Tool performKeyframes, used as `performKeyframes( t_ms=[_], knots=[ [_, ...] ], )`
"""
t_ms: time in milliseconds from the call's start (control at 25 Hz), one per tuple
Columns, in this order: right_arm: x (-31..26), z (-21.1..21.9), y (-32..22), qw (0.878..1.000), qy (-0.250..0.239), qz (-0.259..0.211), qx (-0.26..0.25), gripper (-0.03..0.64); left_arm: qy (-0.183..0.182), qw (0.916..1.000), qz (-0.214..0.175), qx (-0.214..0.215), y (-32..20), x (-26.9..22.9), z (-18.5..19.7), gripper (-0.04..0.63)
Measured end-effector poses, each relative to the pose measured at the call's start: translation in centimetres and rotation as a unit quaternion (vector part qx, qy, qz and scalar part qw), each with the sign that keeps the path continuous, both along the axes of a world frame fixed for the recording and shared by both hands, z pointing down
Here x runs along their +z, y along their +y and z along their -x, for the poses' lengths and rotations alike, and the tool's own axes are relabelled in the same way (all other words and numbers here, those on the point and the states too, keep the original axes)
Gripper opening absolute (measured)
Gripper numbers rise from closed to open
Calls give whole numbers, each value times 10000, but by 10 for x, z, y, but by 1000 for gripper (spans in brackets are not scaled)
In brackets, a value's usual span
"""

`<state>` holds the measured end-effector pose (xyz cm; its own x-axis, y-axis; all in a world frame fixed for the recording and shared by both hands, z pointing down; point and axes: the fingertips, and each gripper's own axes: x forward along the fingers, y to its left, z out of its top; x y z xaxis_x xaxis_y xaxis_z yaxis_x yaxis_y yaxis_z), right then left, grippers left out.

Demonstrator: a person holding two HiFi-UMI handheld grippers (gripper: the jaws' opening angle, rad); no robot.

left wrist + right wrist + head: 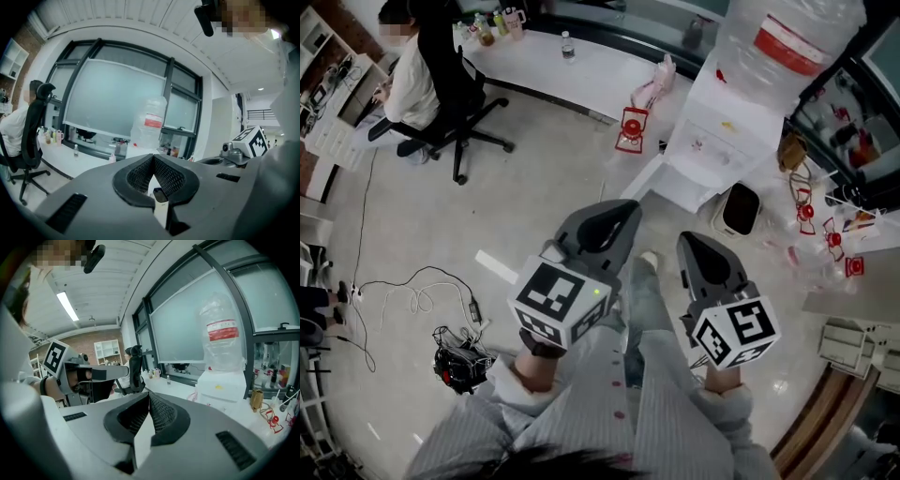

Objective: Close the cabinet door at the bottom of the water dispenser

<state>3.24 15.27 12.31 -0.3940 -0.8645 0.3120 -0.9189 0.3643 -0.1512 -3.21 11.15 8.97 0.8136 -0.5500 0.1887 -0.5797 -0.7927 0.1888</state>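
The white water dispenser (719,133) stands at the upper right of the head view, with a large clear bottle (787,37) on top. Its bottom cabinet door (645,181) swings out to the left, low over the floor. My left gripper (623,208) and right gripper (689,241) hover side by side short of the dispenser, both shut and empty, apart from the door. In the left gripper view the jaws (153,157) meet below the bottle (149,123). In the right gripper view the jaws (149,394) point left of the dispenser (221,386).
A person (411,70) sits in a black office chair (461,105) at the far left by a long white counter (572,77). A red object (631,129) and a dark-lined bin (739,208) sit on the floor by the dispenser. Cables (422,291) lie at the left.
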Motion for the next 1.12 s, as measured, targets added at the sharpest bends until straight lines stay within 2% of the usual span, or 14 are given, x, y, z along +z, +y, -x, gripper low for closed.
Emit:
performKeyframes(
  t_ms=[360, 640, 840, 1120],
  knots=[
    [14, -40, -103, 9998, -87, 143, -61, 14, -98, 9998, 85, -116, -103, 15, -40, 11],
    [13, -64, -184, 9988, -63, 288, -403, 14, -119, 9985, 219, -481, -181, 17, -61, 11],
    [26, -67, -223, 9964, -106, 477, -693, 14, -227, 9961, 380, -762, -217, 36, -63, 11],
    [68, -55, -259, 9902, -71, 940, -1031, 14, -368, 9910, 816, -998, -245, 88, -54, 11]
  ],
)
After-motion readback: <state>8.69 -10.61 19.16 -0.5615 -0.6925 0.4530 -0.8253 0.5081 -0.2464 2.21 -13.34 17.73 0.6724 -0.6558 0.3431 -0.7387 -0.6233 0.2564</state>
